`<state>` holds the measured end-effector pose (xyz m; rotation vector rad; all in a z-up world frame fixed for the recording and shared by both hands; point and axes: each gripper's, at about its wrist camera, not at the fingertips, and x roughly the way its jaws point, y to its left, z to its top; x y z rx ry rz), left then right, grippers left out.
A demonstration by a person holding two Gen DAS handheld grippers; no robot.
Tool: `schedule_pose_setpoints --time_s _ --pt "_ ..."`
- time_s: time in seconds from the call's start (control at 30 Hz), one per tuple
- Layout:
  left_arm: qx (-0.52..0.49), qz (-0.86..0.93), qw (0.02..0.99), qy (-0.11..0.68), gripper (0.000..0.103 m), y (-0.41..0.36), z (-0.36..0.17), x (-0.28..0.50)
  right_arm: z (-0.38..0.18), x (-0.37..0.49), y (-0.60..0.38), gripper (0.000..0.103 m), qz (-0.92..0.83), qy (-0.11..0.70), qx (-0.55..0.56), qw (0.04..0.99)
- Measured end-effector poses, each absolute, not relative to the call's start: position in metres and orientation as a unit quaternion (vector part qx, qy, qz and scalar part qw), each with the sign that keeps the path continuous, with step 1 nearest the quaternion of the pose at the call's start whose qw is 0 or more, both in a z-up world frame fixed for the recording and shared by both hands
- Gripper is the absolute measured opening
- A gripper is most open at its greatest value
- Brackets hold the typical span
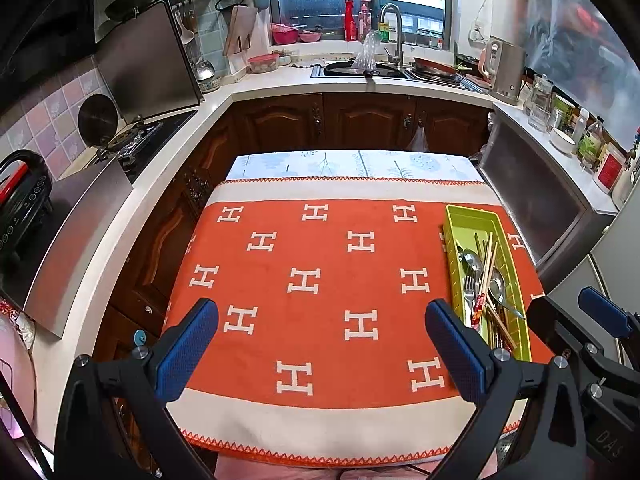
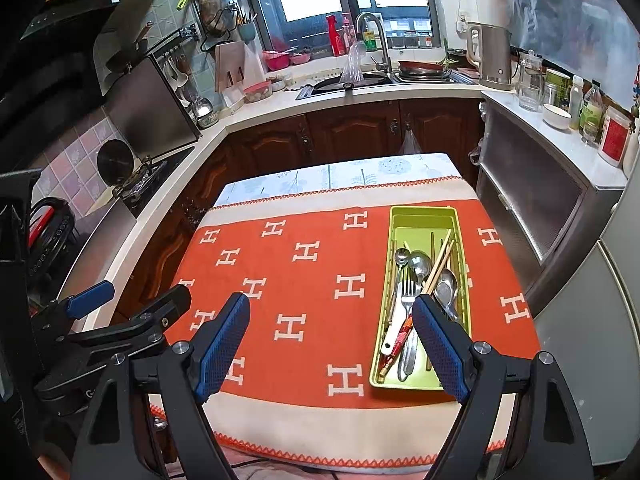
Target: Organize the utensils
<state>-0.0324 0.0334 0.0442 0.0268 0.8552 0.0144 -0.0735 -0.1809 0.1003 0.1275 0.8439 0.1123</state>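
Kitchen setting, with a sink (image 1: 362, 69) and faucet (image 1: 394, 32) below a window on the far side, a kettle (image 1: 505, 70) to the right and a stove (image 1: 138, 140) to the left; at centre, a bench (image 1: 352, 162) draped in an orange cloth (image 1: 320, 300) patterned with white H motifs and bordered in cream; on the cloth near its right edge, a yellow-green tray (image 2: 420, 216) lying lengthwise, its far end bare, its near part holding the utensils in a loose overlapping heap: spoons (image 2: 419, 264), a fork (image 2: 407, 292), wooden chopsticks (image 2: 440, 258), a white-handled piece (image 2: 394, 324) and a red-handled piece (image 2: 402, 334); left tongs (image 1: 322, 344) above the near middle of the cloth, jaws spread wide, blue pads (image 1: 188, 348) well apart, nothing between them; right tongs (image 2: 331, 346) just left of the tray's near end, jaws likewise spread wide and holding nothing, the right pad (image 2: 440, 350) overlapping the tray's near portion in view, contact not determinable; each tongs partly visible at the edge of the other's view.
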Motion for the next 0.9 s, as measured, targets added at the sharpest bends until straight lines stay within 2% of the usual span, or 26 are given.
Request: schedule_pose_setpoints --time_s 0.9 --pt "0.014 0.006 0.910 0.415 0.102 0.0354 0.0440 -0.0323 0.1005 -0.0746 -0.1799 0.085 0.053 0.409 0.063 0.909"
